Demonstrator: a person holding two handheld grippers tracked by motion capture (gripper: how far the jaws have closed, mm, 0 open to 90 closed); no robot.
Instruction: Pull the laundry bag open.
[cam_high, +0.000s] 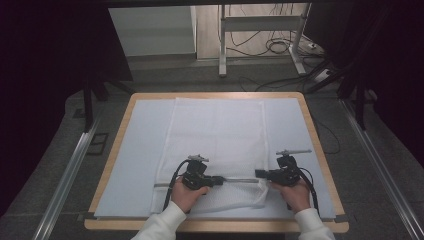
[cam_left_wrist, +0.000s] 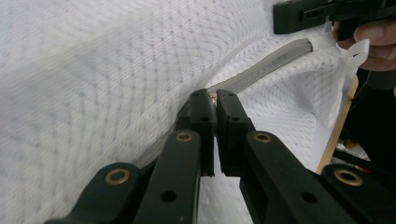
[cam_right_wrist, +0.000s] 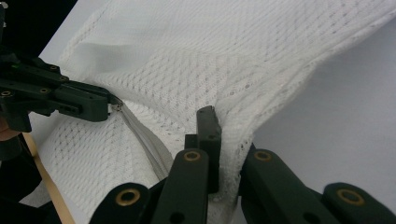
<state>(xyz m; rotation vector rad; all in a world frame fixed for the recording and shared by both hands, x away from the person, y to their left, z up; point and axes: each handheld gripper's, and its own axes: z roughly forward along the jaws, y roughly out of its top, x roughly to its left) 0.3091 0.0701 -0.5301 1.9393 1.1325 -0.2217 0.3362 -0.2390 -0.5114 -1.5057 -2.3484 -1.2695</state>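
Wooden table (cam_high: 107, 165) with pale blue mat (cam_high: 135, 150), centre of high view; dark floor, cables, metal stand at top. White mesh laundry bag (cam_high: 215, 135) lies flat on mat, mid-frame, zipper (cam_high: 240, 180) running across its near end. Left gripper (cam_high: 216, 180), lower centre-left, jaws closed on zipper pull; left gripper view shows metal pull pinched between pads. Right gripper (cam_high: 259, 174), lower centre-right, jaws clamped on bag fabric at zipper's end. Hands and white sleeves at bottom edge.
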